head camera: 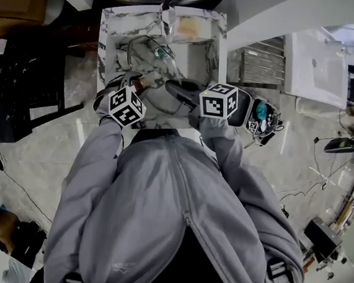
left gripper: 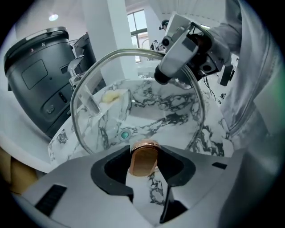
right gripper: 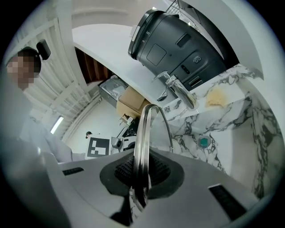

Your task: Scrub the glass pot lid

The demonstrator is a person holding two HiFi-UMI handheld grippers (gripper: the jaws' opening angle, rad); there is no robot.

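Note:
The glass pot lid (left gripper: pixel 133 98) has a steel rim and a copper-coloured knob (left gripper: pixel 143 153). It is held tilted over the marble sink (left gripper: pixel 178 111). My left gripper (left gripper: pixel 143 162) has its pads against both sides of the knob. My right gripper (left gripper: pixel 164 76) is shut on the lid's rim at the upper right. In the right gripper view the rim (right gripper: pixel 143 133) runs edge-on between the shut jaws of the right gripper (right gripper: pixel 141 178). In the head view both grippers meet at the lid (head camera: pixel 149 57) above the sink, the left gripper (head camera: pixel 135 87) beside the right gripper (head camera: pixel 182 91).
A teal drain plug (left gripper: pixel 124 134) sits in the sink floor. A chrome tap (right gripper: pixel 176 89) stands at the sink's back, with a yellow sponge (right gripper: pixel 216 98) on the ledge. A dark grey appliance (left gripper: pixel 40 75) stands beside the sink. A white basin (head camera: pixel 318 64) is to the right.

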